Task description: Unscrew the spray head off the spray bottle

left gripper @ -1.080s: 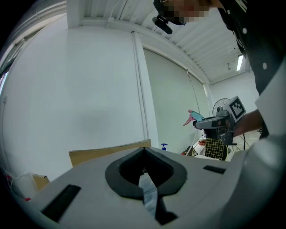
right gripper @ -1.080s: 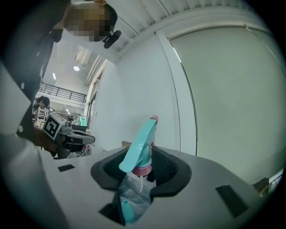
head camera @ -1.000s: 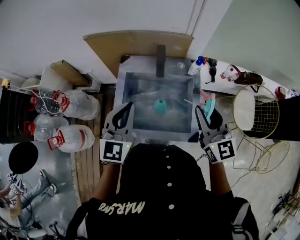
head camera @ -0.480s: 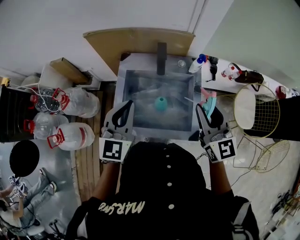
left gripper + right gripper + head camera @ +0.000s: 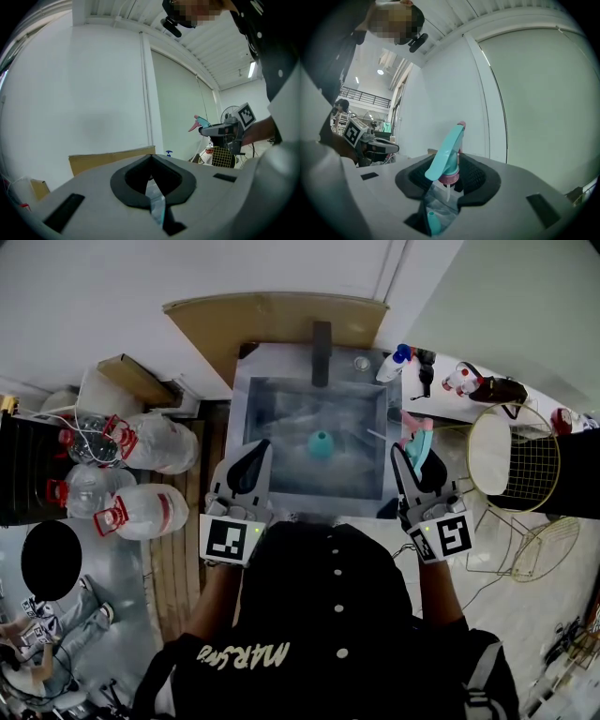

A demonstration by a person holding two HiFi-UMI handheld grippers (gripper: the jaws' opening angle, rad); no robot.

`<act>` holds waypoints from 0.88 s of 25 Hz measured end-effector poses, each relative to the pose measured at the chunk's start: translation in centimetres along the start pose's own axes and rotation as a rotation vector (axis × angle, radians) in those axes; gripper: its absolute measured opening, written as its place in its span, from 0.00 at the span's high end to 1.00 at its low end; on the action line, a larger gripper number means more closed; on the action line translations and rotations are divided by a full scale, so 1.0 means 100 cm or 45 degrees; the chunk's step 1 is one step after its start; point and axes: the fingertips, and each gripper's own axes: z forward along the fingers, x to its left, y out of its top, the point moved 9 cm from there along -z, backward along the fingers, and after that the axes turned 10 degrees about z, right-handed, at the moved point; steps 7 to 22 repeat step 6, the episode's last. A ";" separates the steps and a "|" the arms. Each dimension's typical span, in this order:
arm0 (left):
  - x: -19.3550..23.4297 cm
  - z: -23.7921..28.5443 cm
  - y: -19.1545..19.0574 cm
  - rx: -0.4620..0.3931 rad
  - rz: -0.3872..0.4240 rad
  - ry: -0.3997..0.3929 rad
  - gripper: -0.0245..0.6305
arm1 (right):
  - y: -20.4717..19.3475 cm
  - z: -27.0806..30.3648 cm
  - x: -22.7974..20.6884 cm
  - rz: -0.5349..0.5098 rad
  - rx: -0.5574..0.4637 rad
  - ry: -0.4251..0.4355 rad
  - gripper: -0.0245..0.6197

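Head view, nearest first: the left gripper [image 5: 255, 454] hung over the sink's near edge, jaws pressed together with nothing between them. To its right, the right gripper [image 5: 413, 461] had its jaws clamped partway on the spray head [image 5: 443, 157], teal with a pink collar. Farther off, the teal bottle [image 5: 320, 444] sat in the sink [image 5: 240, 424], well apart from the head.
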 end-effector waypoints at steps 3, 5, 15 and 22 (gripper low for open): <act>0.001 -0.001 -0.001 0.004 -0.003 -0.002 0.93 | 0.001 0.001 0.001 -0.007 0.002 0.000 0.72; 0.001 -0.002 -0.001 0.003 -0.004 -0.001 0.93 | 0.002 0.001 0.001 -0.009 0.004 -0.002 0.72; 0.002 -0.003 -0.001 0.003 -0.004 0.000 0.93 | 0.002 0.001 0.001 -0.010 0.005 -0.002 0.72; 0.002 -0.003 -0.001 0.003 -0.004 0.000 0.93 | 0.002 0.001 0.001 -0.010 0.005 -0.002 0.72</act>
